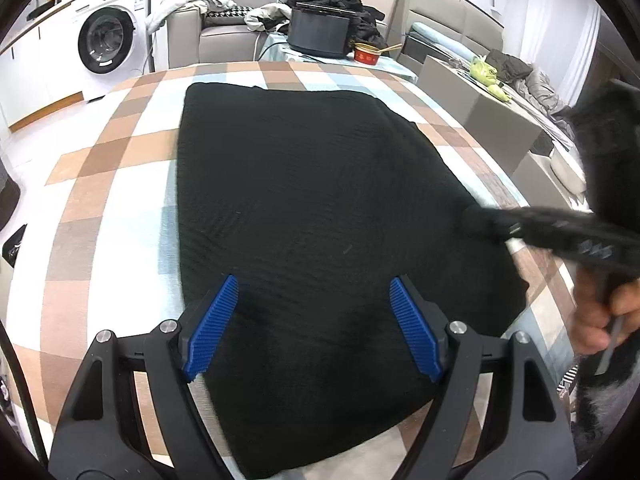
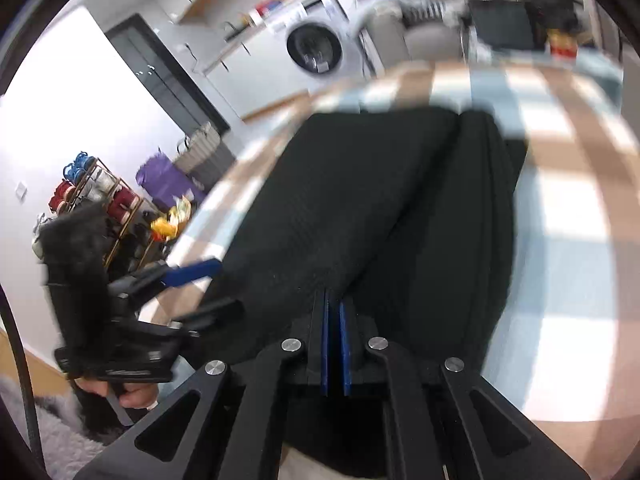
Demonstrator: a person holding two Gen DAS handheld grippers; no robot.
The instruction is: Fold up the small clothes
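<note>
A black knit garment lies spread on the checked tablecloth. My left gripper is open, its blue pads just above the garment's near part, holding nothing. My right gripper is shut on a fold of the black garment and lifts its edge off the table. In the left wrist view the right gripper shows blurred at the right edge of the cloth. In the right wrist view the left gripper shows open at the left.
A washing machine stands at the back left. A grey sofa with piled clothes, a dark pot and a red bowl lie beyond the table. Boxes stand at the right. A shelf of spools is on the floor.
</note>
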